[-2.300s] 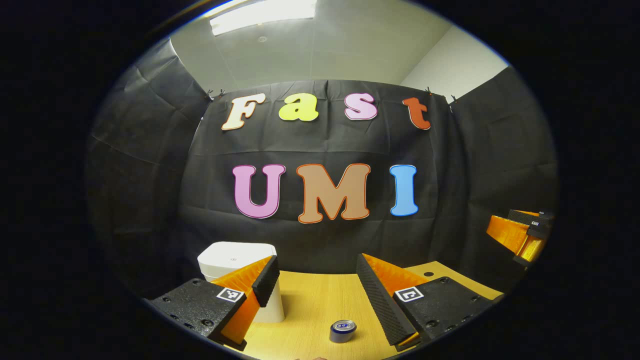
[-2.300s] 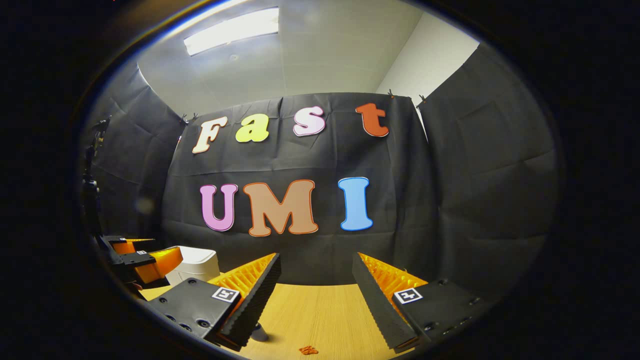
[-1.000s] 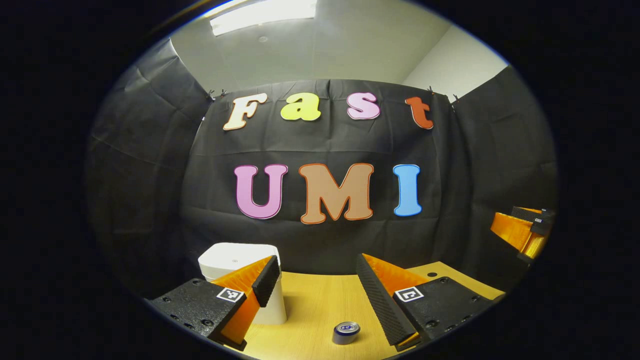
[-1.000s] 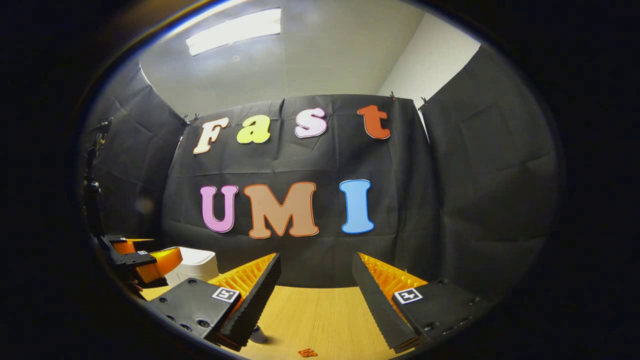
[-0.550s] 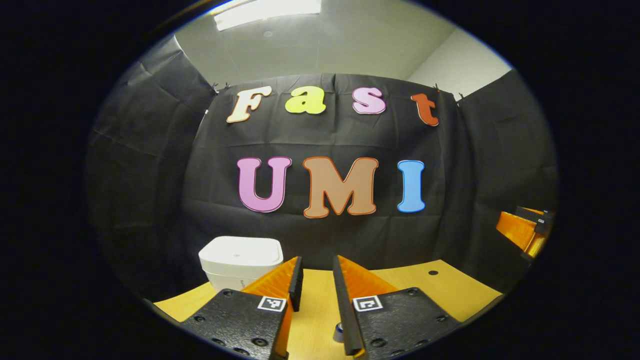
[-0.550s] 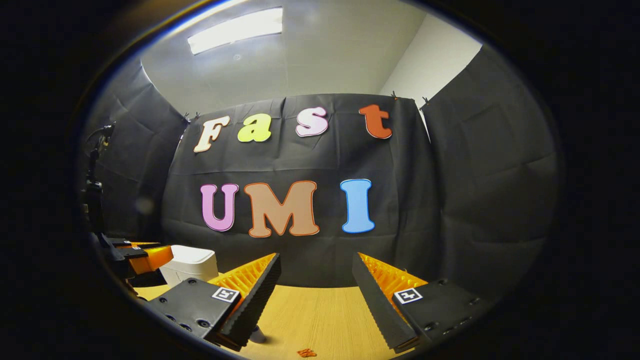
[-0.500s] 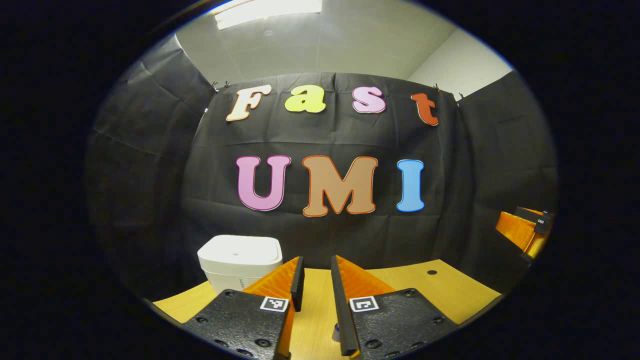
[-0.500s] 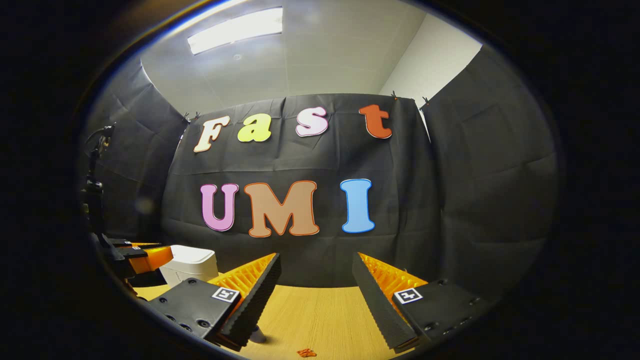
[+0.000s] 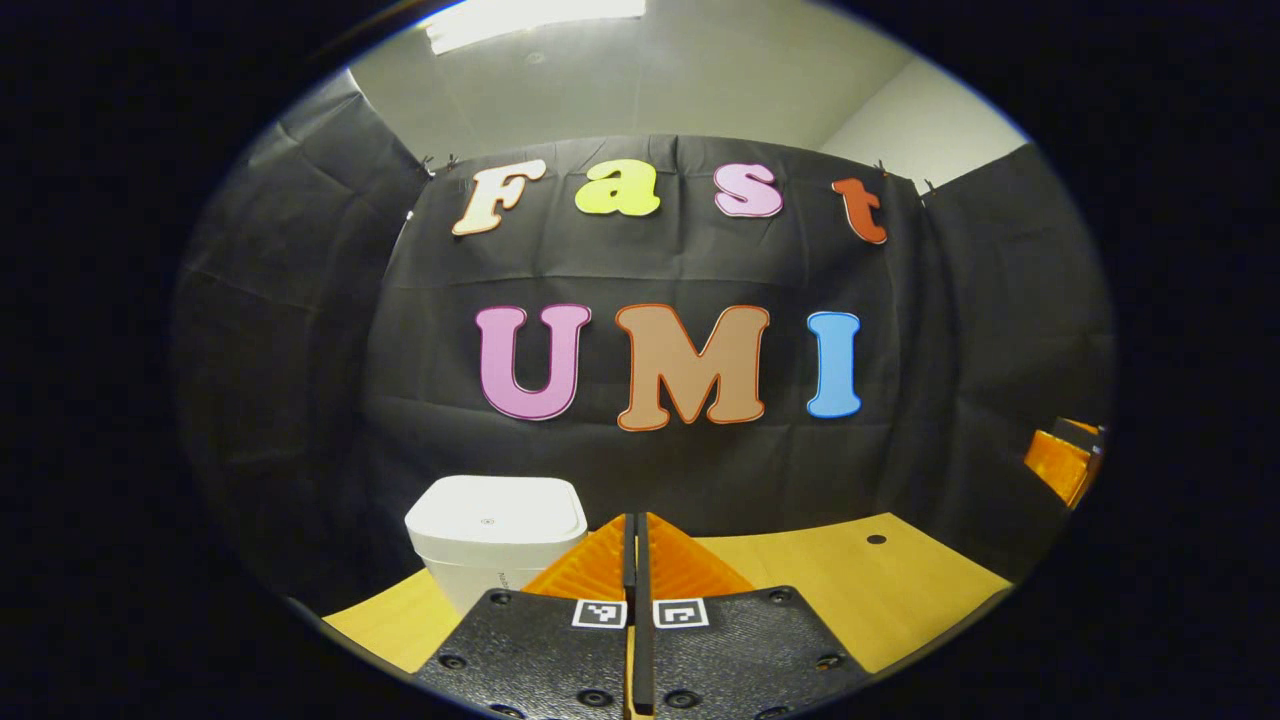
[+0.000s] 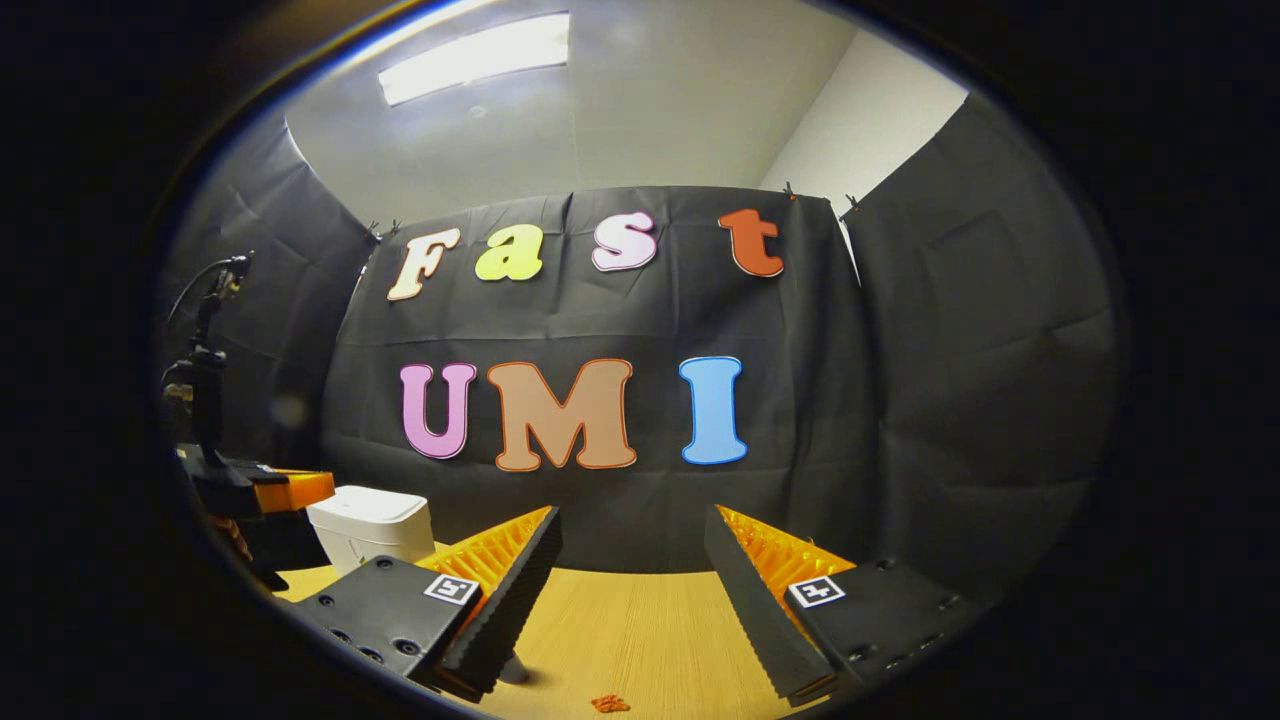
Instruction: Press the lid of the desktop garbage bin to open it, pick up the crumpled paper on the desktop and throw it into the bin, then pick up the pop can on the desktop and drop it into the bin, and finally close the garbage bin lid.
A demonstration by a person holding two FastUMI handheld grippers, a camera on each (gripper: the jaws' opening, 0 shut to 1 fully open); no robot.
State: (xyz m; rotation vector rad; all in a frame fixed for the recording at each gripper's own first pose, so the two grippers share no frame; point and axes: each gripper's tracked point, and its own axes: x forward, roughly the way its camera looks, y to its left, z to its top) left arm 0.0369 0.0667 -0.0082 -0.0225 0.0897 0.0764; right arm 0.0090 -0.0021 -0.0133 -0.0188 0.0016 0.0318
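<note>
Lid-pressing step starting: left gripper point(image 9: 632, 560) fingers pressed together, empty, hovering just right of closed white plastic bin point(image 9: 496, 535) on wooden bench point(image 9: 850, 590). Right gripper point(image 10: 630, 590) fingers gaping wide, empty. Next: pushing down on lid.

black cloth walls point(image 9: 300, 330) | wooden desktop point(image 10: 640, 630) | ceiling light point(image 10: 475, 57)

Left gripper view: rides low over the bench point(image 9: 900, 590), level, facing the booth's back wall; the white bin point(image 9: 497, 535) stands near, just left of its own fingers point(image 9: 600, 570).
Right gripper view: low over the bench point(image 10: 640, 620), facing the same wall, from further right; the bin point(image 10: 372, 525) sits far left.
Shared: the back wall, bench and bin appear in the 2 views; each view catches the other gripper at its edge.
</note>
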